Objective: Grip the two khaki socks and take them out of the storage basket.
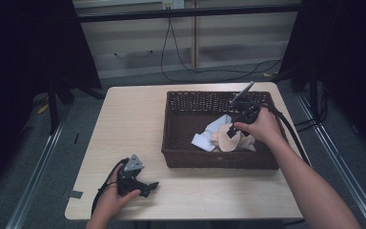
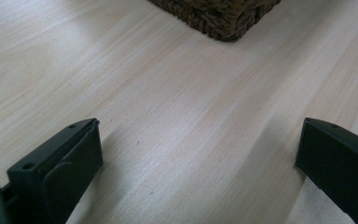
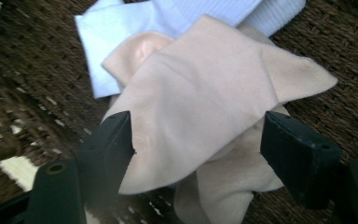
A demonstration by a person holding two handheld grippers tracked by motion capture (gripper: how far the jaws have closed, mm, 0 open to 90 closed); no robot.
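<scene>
The right gripper [image 3: 198, 135] is reaching down into the dark brown wicker basket [image 1: 174, 121] on the light wooden table [image 1: 124, 124], its jaws standing apart on either side of a beige cloth [image 3: 200, 107]. The left-hand jaw is touching the fabric's edge, while the other is standing just clear of it, so the cloth is sitting between the jaws without being pinched. The beige cloth is lying crumpled on the basket's woven floor, overlapping a pale blue cloth [image 3: 116, 28] that is spreading out behind it. In the high view both cloths are lying toward the basket's near right part.

The left gripper [image 2: 198, 154] is resting low over the bare tabletop near the front left corner, jaws wide apart with nothing between them, and a corner of the basket is showing ahead of it.
</scene>
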